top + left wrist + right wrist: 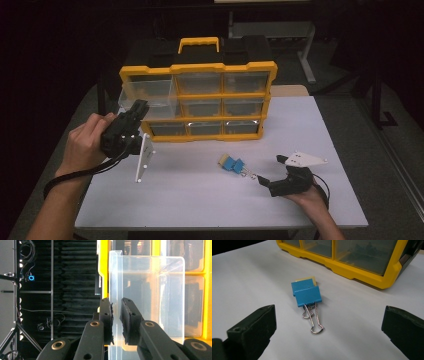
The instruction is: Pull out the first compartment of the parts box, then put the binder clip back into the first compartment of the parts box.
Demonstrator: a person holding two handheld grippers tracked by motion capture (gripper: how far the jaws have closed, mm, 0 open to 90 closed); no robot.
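Note:
A yellow drawer organizer (197,67) stands at the back of the white table (200,200). Its top-left clear drawer (150,95) is pulled partway out. My left gripper (140,107) is shut on that drawer's front lip; in the left gripper view the pads (107,315) pinch the clear drawer's (150,295) thin wall, my left gripper (116,302) turned on its side. Two blue binder clips (232,164) with a pale yellow piece lie on the table in front of the organizer. My right gripper (272,170) rests open just right of them. In the right gripper view the blue clips (307,293) lie ahead of my right gripper (329,317).
The organizer's yellow base (352,271) runs across the far side of the right gripper view, close behind the clips. The other drawers (222,107) are pushed in. A dark room with stands and cables surrounds the table.

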